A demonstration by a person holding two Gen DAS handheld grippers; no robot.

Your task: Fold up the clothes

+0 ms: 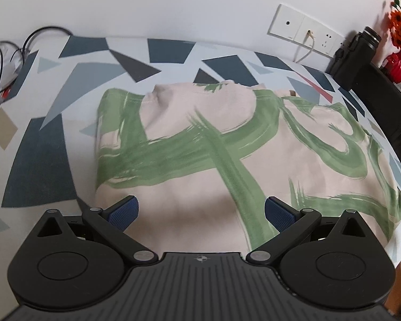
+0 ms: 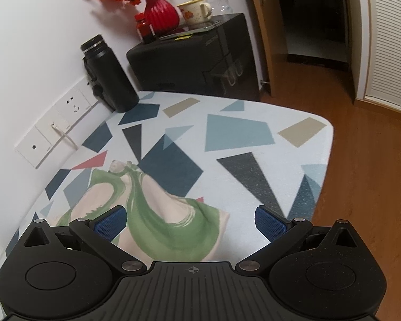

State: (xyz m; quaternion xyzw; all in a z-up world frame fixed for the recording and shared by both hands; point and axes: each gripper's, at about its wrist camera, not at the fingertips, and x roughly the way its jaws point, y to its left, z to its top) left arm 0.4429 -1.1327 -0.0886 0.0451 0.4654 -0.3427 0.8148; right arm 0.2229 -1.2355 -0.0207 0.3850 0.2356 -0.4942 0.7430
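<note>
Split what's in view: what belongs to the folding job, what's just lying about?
Job:
- pink T-shirt with green brush print
- left gripper, open
- right gripper, open
- table with patterned cloth

Lying about:
- black flask
- red vase of orange flowers
- enamel mug
- black case
- cables
</note>
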